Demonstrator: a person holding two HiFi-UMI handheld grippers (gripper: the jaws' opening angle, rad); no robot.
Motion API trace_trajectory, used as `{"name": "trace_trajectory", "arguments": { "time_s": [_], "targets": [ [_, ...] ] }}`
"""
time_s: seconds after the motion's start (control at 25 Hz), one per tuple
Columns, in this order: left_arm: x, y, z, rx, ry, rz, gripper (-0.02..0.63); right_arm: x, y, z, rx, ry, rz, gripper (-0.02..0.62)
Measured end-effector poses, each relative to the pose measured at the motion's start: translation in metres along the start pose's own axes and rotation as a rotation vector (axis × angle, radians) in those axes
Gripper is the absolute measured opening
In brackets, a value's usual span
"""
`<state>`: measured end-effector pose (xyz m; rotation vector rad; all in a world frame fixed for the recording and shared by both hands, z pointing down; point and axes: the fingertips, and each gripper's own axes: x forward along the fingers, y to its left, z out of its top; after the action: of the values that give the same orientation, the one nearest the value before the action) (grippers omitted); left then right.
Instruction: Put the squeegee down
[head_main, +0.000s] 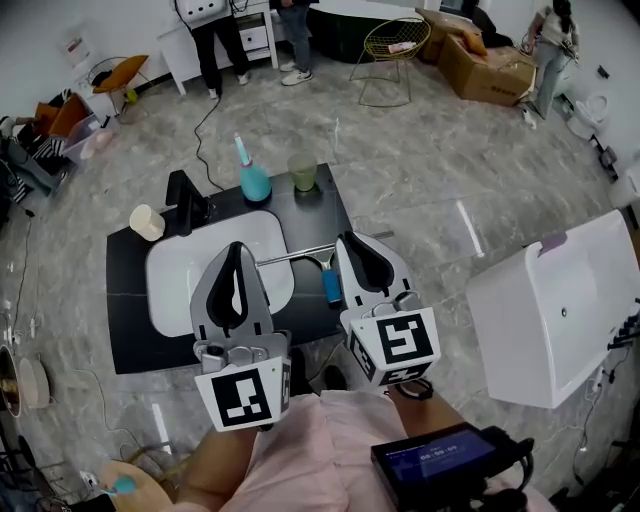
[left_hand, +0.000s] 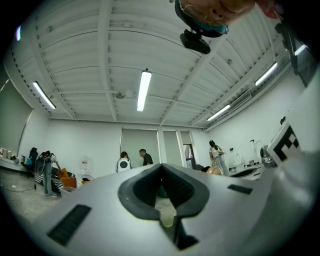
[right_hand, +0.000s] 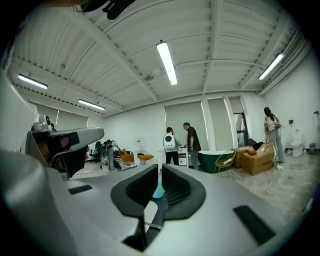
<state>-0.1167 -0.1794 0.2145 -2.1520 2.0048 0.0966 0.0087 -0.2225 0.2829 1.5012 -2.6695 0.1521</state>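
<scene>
Squeegee (head_main: 331, 284) lies below right tool (head_main: 347, 241) — apart.

A white basin (head_main: 170, 290) is sunk into a dark worktop (head_main: 130, 340). A black faucet (head_main: 186, 203) stands at the basin's far edge, with a cream cup (head_main: 147, 222) by its far left corner. A teal bottle (head_main: 254, 182) and a green cup (head_main: 302, 172) stand beyond its far right corner. A large white box (head_main: 555, 310) is well off to its right.

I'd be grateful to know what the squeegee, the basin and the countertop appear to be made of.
Squeegee: shiny silver bar, likely metal; blue grip, probably plastic.
Basin: smooth glossy white, looks ceramic.
Countertop: flat black slab with a dull sheen, perhaps stone or laminate; hard to tell which.
</scene>
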Motion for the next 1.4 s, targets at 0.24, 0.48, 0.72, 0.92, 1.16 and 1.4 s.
{"name": "trace_trajectory", "arguments": {
  "time_s": [0.24,0.48,0.72,0.92,1.16,1.4],
  "targets": [
    [0.002,-0.013,0.011,0.033,-0.028,-0.009,0.009,-0.01,-0.008,0.011,-0.017,-0.045,-0.002,0.0],
    [0.002,-0.017,0.007,0.023,-0.015,-0.007,0.009,-0.015,-0.012,0.008,-0.048,-0.049,-0.006,0.0],
    [0.0,-0.02,0.008,0.028,-0.018,-0.013,0.009,-0.019,-0.011,0.008,-0.068,-0.051,-0.004,-0.002],
    [-0.001,-0.023,0.006,0.0,-0.003,-0.003,0.009,-0.02,-0.012,0.008,-0.059,-0.058,-0.002,-0.003],
    [-0.003,-0.025,0.003,-0.007,0.008,-0.002,0.009,-0.021,-0.01,0.006,-0.056,-0.058,0.004,-0.002],
    [-0.001,-0.024,0.002,-0.002,0.013,-0.006,0.009,-0.019,-0.009,0.007,-0.051,-0.059,0.003,-0.002]
  ]
}}
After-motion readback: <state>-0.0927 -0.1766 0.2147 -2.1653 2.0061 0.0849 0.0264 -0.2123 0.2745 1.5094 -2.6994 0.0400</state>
